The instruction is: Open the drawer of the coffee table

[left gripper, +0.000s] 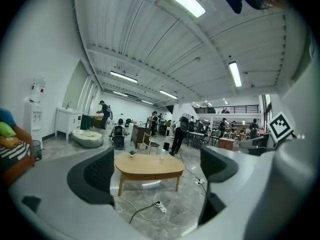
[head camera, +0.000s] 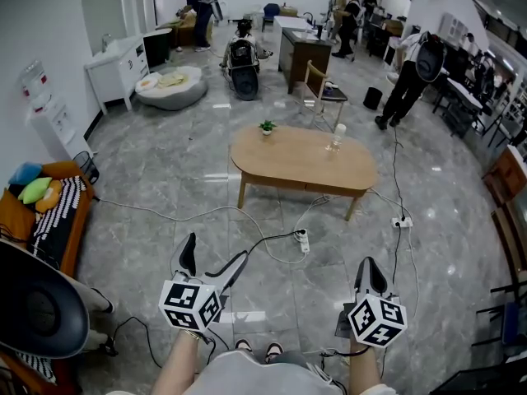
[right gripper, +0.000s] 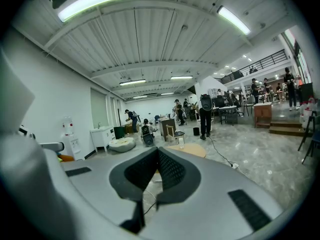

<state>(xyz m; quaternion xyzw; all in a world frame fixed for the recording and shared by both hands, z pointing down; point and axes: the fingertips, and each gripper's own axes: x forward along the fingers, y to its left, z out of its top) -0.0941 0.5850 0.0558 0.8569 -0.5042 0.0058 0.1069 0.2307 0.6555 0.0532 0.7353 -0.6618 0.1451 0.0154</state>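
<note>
Approach step, drawer not yet touched. Centre frame: coffee table worktop (head camera: pixel 292 161), well apart from both claws, cables (head camera: pixel 206 212) on floor (head camera: pixel 165 171) between. Front of drawer not clearly made out. Lower left: left claw (head camera: pixel 216 249), jaws wide apart, empty, aimed at worktop. Lower right: right claw (head camera: pixel 370 266), jaws pressed together, empty. Next, likely: walk closer, locate pull, hook it.

No legible text or labels

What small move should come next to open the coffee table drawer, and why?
Probably walk forward toward the coffee table: it stands well ahead across the floor, out of reach. The left hand-held gripper is open and empty, ready to grasp.
</note>
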